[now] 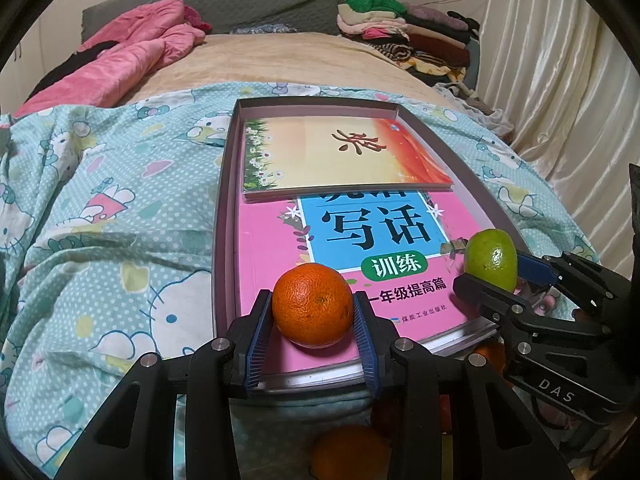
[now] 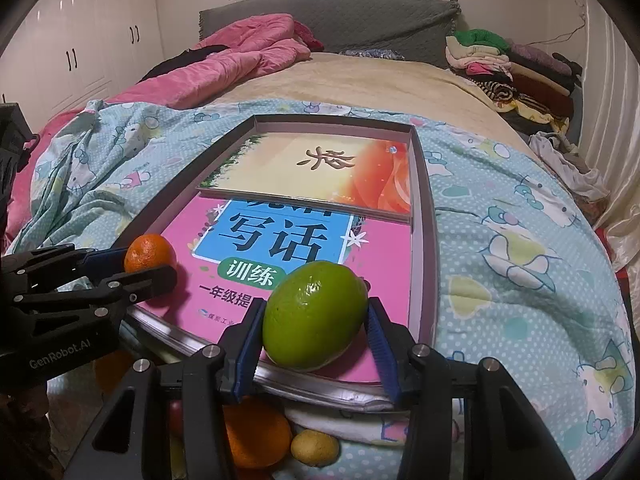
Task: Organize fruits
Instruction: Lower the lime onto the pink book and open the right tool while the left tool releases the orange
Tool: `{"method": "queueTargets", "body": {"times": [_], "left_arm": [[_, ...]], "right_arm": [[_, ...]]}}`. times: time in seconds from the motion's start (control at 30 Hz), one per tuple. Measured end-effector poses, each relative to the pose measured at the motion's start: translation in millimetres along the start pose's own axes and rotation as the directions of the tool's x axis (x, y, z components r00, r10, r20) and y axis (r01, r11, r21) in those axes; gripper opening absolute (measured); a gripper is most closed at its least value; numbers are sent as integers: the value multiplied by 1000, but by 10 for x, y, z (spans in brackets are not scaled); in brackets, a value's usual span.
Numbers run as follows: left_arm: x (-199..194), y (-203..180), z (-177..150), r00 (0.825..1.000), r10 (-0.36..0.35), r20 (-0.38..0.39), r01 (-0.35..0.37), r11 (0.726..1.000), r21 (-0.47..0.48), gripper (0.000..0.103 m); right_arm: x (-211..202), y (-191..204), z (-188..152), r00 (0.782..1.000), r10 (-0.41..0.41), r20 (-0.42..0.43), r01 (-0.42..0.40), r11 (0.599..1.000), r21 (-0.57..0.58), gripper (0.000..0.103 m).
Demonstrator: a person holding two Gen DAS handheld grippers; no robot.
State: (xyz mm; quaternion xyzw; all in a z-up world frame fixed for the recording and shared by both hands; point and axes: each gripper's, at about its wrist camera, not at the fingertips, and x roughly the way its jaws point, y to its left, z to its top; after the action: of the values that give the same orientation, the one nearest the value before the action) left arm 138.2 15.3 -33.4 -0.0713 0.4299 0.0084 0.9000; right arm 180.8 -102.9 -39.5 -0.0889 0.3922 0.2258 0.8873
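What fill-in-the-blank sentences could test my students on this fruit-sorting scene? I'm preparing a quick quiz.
1. The left gripper is shut on an ____ fruit.
2. The right gripper is shut on a ____ fruit.
3. Both fruits are over a book with a ____ cover that lies in the shallow box.
4. The box rests on a ____.

Missing words: orange; green; pink; bed

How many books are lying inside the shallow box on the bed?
2. A pink book lies at the near end, under both held fruits. A cream-and-orange book lies at the far end, overlapping the pink one's top edge. Others may be hidden beneath.
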Motion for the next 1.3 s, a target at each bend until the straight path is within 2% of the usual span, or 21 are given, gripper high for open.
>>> {"method": "queueTargets", "body": {"times": [0.47, 0.83, 1.3], "left_arm": [[-5, 28, -6, 1000, -19, 0, 19, 1000, -17, 41], [-33, 74, 5, 1000, -27, -9, 26, 999, -43, 42], [-113, 45, 13, 999, -43, 4, 43, 998, -35, 60]], "right_arm": [[-9, -7, -14, 1000, 16, 21, -16, 1000, 4, 50], [-129, -15, 2, 997, 20, 76, -21, 1000, 15, 61], [-239, -59, 18, 993, 32, 118, -37, 998, 43, 69]]}}
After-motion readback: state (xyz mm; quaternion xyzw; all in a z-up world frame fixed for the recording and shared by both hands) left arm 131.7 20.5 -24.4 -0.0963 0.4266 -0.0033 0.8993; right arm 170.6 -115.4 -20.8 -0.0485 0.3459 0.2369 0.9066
